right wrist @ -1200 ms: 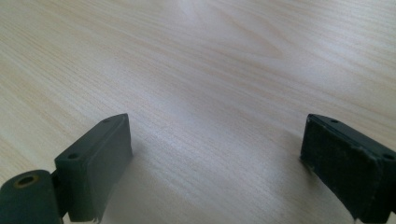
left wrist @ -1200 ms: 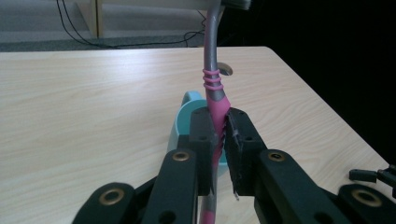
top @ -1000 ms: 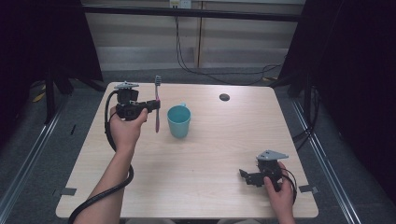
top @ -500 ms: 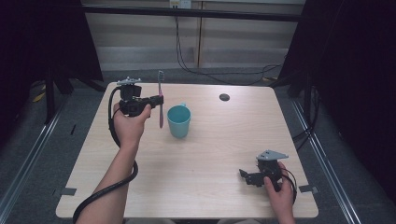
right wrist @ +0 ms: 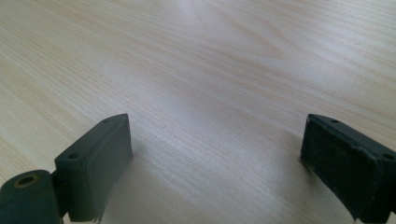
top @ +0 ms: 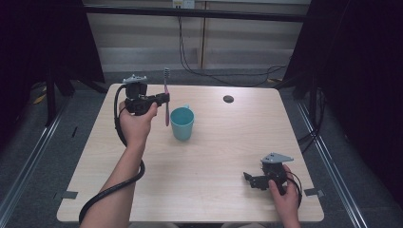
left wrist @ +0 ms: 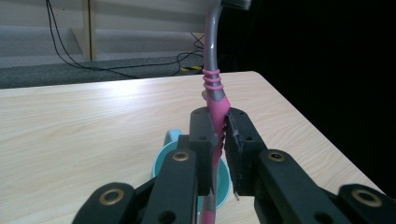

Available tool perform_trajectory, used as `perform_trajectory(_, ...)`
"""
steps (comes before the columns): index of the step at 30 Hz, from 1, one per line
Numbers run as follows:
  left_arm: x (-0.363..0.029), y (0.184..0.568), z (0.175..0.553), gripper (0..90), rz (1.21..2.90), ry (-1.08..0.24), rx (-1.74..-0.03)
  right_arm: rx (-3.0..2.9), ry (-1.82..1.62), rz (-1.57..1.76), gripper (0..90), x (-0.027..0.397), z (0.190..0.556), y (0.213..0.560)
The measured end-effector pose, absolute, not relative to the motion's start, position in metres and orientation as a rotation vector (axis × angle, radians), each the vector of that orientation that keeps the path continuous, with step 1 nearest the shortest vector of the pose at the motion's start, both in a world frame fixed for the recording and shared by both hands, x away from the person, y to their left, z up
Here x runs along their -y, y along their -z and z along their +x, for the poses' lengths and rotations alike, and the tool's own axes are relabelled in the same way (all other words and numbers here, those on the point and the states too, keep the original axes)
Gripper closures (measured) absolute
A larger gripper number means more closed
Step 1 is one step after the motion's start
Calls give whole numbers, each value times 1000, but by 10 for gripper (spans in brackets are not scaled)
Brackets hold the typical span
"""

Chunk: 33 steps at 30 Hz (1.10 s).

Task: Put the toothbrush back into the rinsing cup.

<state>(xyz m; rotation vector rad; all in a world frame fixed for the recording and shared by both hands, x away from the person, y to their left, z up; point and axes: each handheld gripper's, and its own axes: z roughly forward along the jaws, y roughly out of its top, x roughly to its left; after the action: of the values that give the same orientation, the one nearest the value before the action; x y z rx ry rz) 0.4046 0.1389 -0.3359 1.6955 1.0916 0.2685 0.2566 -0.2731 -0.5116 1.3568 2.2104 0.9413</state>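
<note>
The left gripper [top: 160, 99] pinches a toothbrush [top: 166, 97] that stands straight up, bristles on top. The cup [top: 182, 123] sits just at its 4 o'clock. The right gripper [top: 252, 179] rests wide apart, far off.

We saw the pink-and-grey toothbrush [top: 166, 99] held upright, bristles up, just left of the teal mug [top: 182, 123], which stood upright on the worktop [top: 209, 156].
</note>
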Motion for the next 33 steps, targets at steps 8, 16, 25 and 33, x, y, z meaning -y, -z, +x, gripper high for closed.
perform_trajectory(8,-134,339,410,819,1683,-267,-1082,-2211,-942,1357,81,273,257,512)
perform_trajectory(16,-127,338,417,819,1687,-268,-1076,-2209,-941,1357,81,273,257,512)
perform_trajectory(25,-117,339,421,819,1690,-271,-1061,-2209,-941,1356,81,273,257,512)
perform_trajectory(33,-114,343,425,819,1681,-273,-1057,-2209,-941,1356,81,273,257,512)
